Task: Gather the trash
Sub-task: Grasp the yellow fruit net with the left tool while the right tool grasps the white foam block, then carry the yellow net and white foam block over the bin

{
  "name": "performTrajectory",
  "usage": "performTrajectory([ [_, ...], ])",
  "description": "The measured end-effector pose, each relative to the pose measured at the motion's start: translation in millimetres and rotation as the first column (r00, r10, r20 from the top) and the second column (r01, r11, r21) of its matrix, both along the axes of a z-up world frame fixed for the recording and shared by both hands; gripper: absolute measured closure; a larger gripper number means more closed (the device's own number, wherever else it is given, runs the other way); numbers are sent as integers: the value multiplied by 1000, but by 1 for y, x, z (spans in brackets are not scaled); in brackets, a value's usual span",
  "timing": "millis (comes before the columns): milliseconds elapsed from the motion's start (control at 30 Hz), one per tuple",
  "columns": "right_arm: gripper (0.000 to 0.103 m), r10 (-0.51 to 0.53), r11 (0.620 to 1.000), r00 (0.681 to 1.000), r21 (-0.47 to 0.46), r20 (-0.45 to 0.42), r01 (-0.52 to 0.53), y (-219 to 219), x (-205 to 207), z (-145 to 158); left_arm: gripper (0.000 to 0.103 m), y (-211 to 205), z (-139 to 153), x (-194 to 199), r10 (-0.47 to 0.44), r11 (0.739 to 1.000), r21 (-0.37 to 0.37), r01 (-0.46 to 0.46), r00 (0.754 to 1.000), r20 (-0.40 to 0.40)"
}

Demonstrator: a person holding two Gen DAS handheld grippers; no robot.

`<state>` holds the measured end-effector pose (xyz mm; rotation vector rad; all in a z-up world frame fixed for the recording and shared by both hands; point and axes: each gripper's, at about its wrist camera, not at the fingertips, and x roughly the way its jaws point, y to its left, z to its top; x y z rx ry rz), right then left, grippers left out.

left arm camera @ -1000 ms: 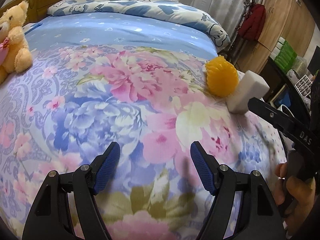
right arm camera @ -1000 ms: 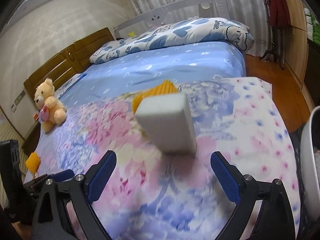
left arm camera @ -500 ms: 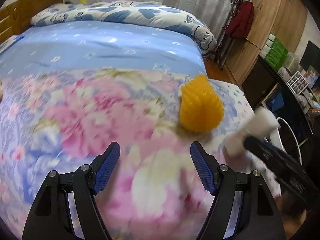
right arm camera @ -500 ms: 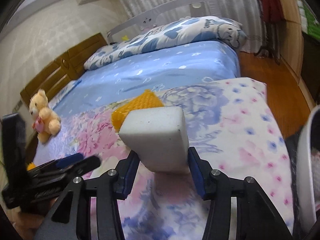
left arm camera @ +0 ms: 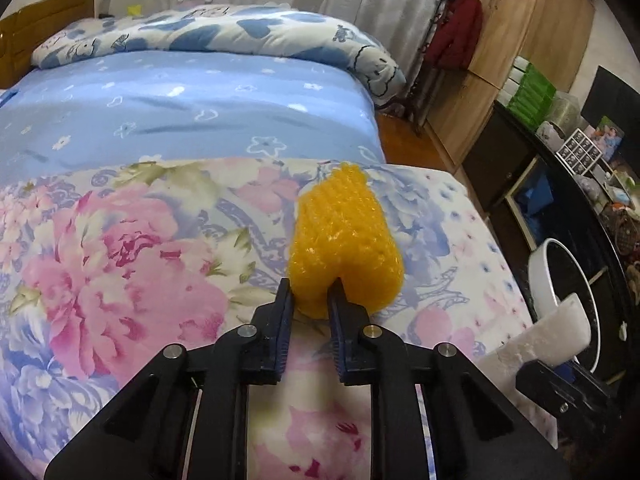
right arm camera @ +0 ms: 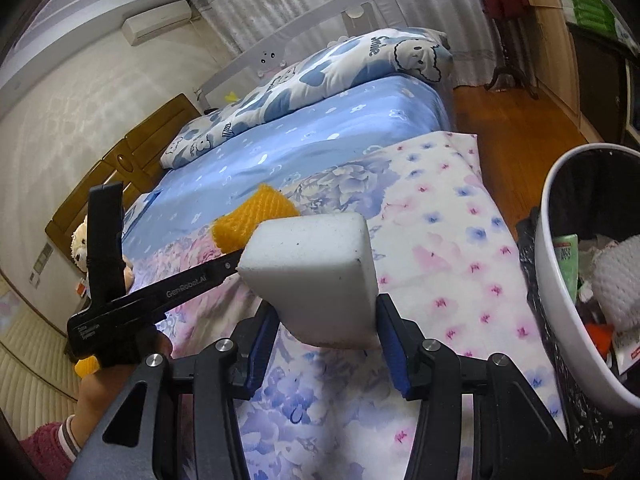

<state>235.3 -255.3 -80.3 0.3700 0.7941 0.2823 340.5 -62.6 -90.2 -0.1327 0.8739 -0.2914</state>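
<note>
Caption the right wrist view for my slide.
Right gripper holds white sponge beside trash bin.

One yellow mesh; one white sponge

Knobbly glossy orange mesh, matt white foam block, printed cloth quilt

Two close, downward-tilted wrist views, sharing the floral quilt.
</note>
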Motion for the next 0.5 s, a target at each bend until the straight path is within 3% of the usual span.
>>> performTrajectory([
  [500, 54, 1, 1000, 1000, 14, 20, -1, -8, -46, 12, 92, 4, 12, -103, -7, 1000, -11, 7, 1000, -3],
])
